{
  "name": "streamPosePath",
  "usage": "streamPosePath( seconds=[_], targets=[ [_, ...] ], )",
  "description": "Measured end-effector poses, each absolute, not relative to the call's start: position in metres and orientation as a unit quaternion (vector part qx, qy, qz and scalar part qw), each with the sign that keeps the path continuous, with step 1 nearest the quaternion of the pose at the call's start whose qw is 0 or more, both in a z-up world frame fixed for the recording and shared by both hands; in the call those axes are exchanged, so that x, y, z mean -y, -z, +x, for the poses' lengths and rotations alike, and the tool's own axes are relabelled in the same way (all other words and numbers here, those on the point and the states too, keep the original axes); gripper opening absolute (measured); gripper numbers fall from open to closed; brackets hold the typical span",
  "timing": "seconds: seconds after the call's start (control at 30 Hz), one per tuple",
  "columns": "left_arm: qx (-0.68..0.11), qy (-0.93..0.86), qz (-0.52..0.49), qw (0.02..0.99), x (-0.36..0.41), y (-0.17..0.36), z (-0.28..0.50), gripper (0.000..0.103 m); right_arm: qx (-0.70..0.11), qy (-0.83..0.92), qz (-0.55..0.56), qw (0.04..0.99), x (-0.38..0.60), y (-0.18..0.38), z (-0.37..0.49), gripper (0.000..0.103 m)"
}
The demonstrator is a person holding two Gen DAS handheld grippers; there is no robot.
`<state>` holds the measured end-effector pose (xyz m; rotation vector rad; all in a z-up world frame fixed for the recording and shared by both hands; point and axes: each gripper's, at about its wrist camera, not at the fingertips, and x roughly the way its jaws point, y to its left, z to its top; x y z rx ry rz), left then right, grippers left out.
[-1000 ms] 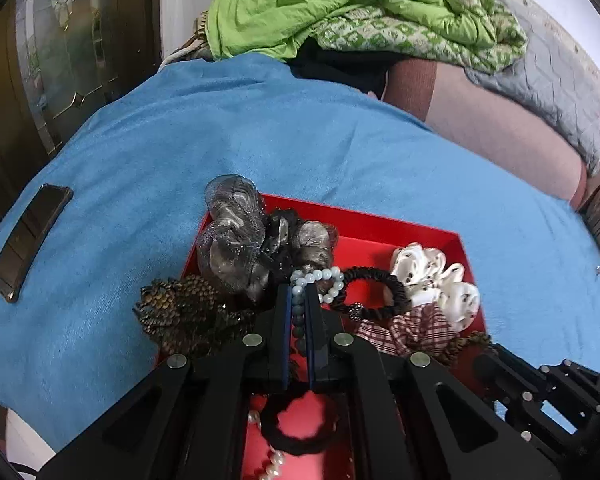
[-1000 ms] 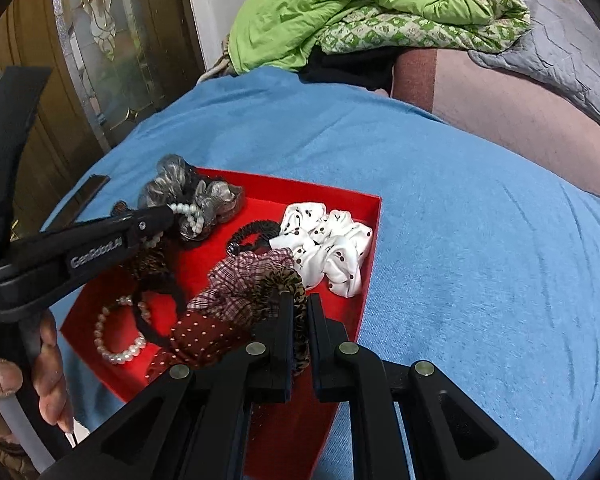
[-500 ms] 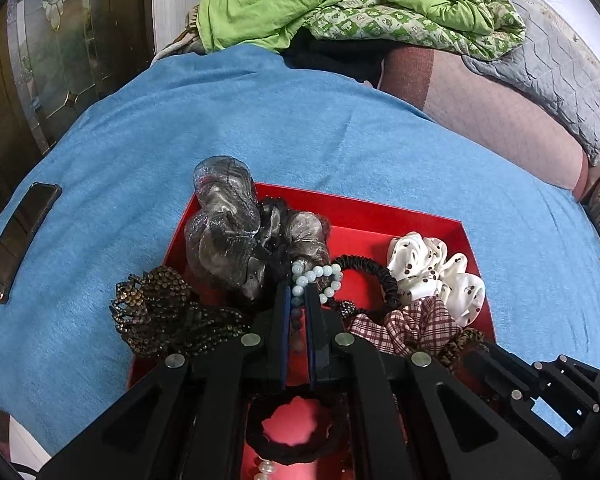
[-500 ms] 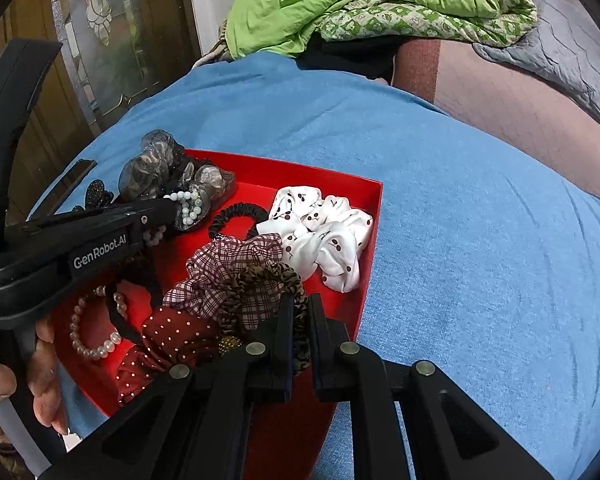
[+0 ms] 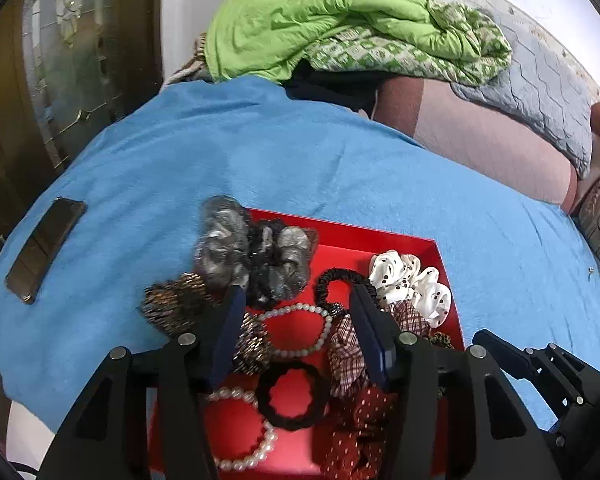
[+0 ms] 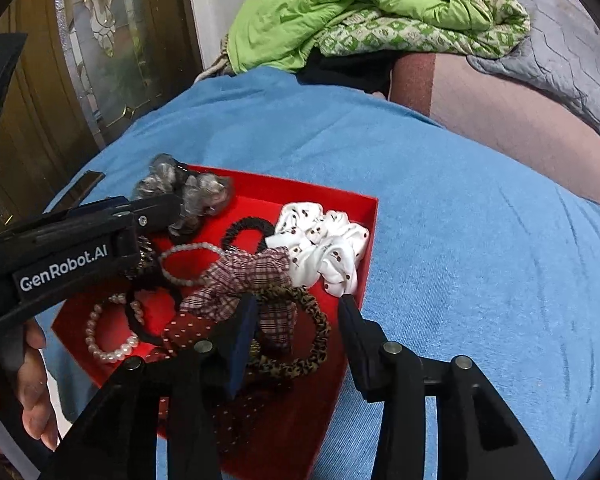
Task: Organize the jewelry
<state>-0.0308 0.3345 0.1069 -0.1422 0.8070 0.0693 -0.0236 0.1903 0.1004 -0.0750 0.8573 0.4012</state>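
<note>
Nearest, the left tool (image 5: 296, 320) and right tool (image 6: 296, 320) both hang over the shallow red cardboard tray (image 5: 380, 240), jaws opening and holding nothing. Beneath the left lies a round pale bead bracelet (image 5: 296, 330); beneath the right, a leopard-print fabric hair band (image 6: 300, 340). The tray's long axis runs away across the blue terry-covered bed (image 5: 260, 160), a glossy white spotted scrunchie (image 5: 412, 280) at its far right corner.

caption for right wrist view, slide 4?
Right gripper opening above leopard-print hair band in red tray of scrunchies.
</note>
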Motion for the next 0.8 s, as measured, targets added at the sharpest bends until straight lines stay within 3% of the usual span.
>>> streamPosePath(
  seconds=[0.33,0.67,0.73,0.8],
  targets=[
    [-0.358,-0.074,-0.056,0.929,-0.334,-0.131,-0.071,0.07,-0.404,-0.198,-0.037,0.892,-0.185,-0.114,-0.054,0.046],
    [-0.317,-0.108,-0.035,0.941,-0.319,-0.149,-0.117,0.078,-0.41,-0.189,-0.021,0.892,-0.163,-0.121,-0.091,0.053],
    [-0.307,-0.121,-0.035,0.943,-0.318,-0.152,-0.127,0.086,-0.409,-0.187,-0.019,0.893,-0.158,-0.124,-0.1,0.054],
    [-0.293,-0.129,-0.037,0.947,-0.317,-0.156,-0.138,0.087,-0.407,-0.183,-0.017,0.895,-0.154,-0.127,-0.108,0.055]
  ],
)
